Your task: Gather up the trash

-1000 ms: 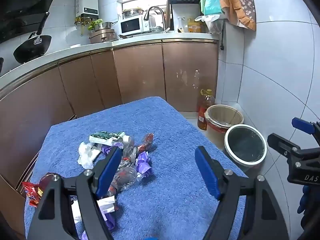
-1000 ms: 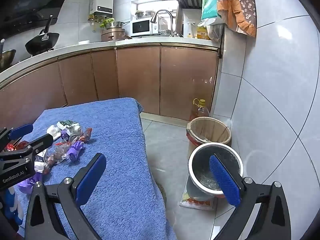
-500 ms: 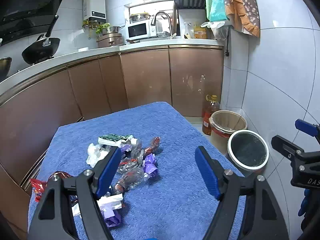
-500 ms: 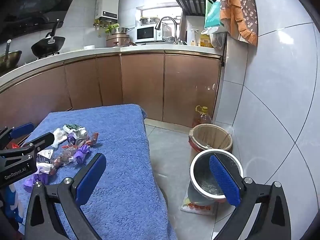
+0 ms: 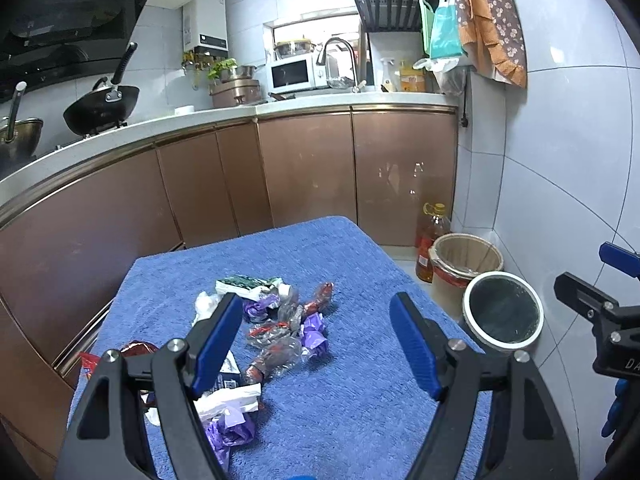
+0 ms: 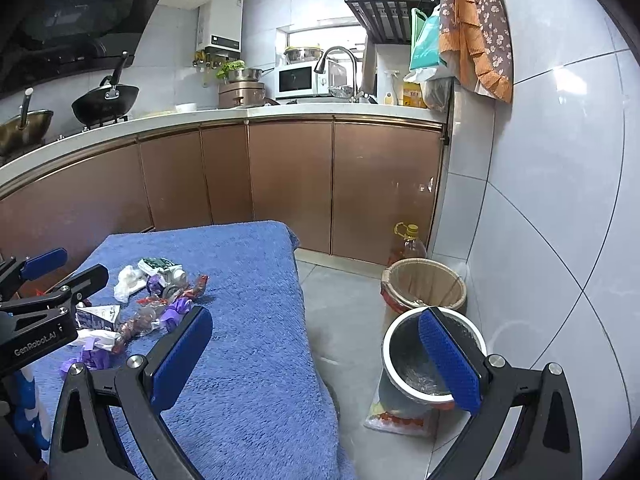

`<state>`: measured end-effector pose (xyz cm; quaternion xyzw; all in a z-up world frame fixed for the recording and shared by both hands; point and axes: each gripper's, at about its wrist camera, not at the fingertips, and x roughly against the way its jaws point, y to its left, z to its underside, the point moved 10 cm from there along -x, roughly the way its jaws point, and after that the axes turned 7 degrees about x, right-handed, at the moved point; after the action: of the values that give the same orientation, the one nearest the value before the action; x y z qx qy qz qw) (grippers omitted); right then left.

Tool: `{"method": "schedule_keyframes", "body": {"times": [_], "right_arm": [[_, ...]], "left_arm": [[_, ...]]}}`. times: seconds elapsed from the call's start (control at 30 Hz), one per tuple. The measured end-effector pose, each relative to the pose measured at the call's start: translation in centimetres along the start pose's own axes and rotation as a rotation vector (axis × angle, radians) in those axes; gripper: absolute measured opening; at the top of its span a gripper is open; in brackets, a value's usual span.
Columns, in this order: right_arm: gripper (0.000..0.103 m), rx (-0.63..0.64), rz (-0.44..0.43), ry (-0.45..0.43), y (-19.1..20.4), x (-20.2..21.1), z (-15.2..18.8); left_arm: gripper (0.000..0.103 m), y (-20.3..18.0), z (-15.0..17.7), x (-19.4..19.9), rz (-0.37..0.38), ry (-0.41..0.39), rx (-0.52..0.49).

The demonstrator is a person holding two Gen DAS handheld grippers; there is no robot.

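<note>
A pile of trash (image 5: pixel 280 328) lies on the blue towel-covered table (image 5: pixel 344 400): purple wrappers, clear and red wrappers, white tissue, a green-printed packet and a small carton. The pile also shows in the right wrist view (image 6: pixel 152 304). My left gripper (image 5: pixel 316 344) is open and empty above the table, with the pile just left of and beyond its fingers. My right gripper (image 6: pixel 316 356) is open and empty over the table's right edge. A round white-rimmed bin (image 6: pixel 434 354) stands on the floor to the right; it also shows in the left wrist view (image 5: pixel 503 312).
A tan bin with a liner (image 6: pixel 424 284) and an oil bottle (image 6: pixel 406 242) stand on the floor by the tiled wall. Brown cabinets (image 6: pixel 288 184) and a counter with a microwave, sink and wok run behind the table.
Both grippers have lifted and pulled back slightly, so the table and pile sit lower and farther in view. Both stay open and empty.
</note>
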<state>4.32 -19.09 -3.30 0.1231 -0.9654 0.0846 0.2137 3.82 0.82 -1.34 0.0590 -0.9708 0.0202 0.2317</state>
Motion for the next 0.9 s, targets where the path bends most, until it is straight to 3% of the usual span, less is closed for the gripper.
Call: {"method": "schedule_keyframes", "body": {"times": [0.2, 0.47, 0.9], "right_arm": [[0.103, -0.005, -0.009, -0.001, 0.0, 0.2, 0.1], [0.103, -0.001, -0.005, -0.03, -0.2, 0.1, -0.2], [0.103, 0.044, -0.08, -0.055, 2.6, -1.9, -1.1]], "left_arm": [[0.075, -0.6, 0.4, 0.2, 0.011, 0.005, -0.016], [0.075, -1.0, 0.7, -0.3, 0.082, 0.048, 0.006], [0.075, 2.7, 0.6, -0.7, 0.056, 0.048, 0.032]]}}
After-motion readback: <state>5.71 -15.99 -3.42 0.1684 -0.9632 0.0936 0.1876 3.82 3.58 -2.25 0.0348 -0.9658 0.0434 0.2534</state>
